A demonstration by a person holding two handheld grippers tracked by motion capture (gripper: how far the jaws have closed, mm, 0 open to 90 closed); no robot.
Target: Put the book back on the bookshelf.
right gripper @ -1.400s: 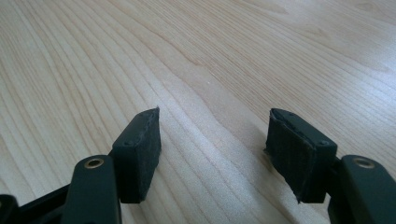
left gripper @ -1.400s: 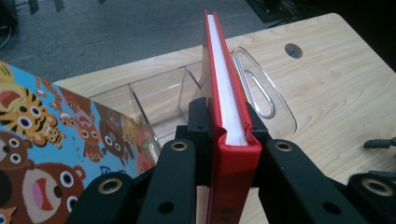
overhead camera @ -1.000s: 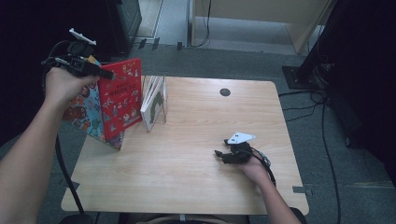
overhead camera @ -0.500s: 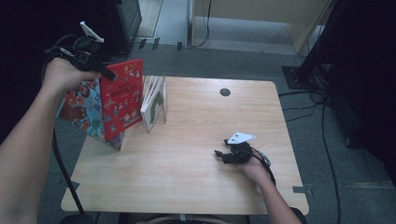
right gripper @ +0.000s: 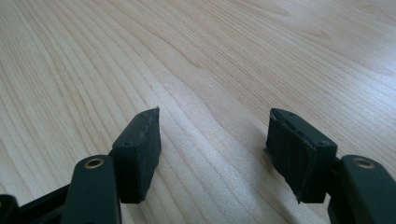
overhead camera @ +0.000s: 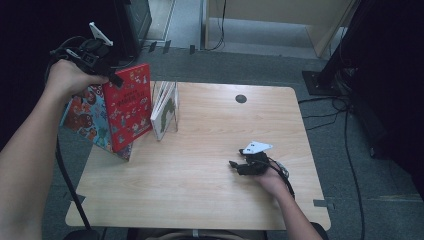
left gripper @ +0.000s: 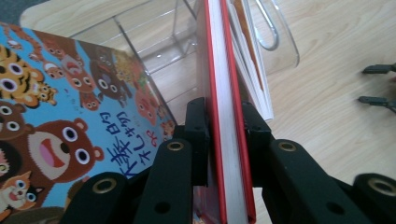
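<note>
Dim, soft overhead light; dark surroundings

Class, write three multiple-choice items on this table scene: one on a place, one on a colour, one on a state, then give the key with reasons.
1. Where is the clear book stand?
A. left end of the table
B. right end
C. on the floor

2. What colour is the cover of the book in the left tongs?
A. green
B. red
C. black

3. How are the right tongs?
A. shut on a book
B. open over bare wood
C. shut on a cable

Key: 1 A, the stand sits by the table's left edge; 2 B, the left gripper view shows red boards round white pages; 3 B, the right gripper view shows a wide gap with nothing between.
</note>
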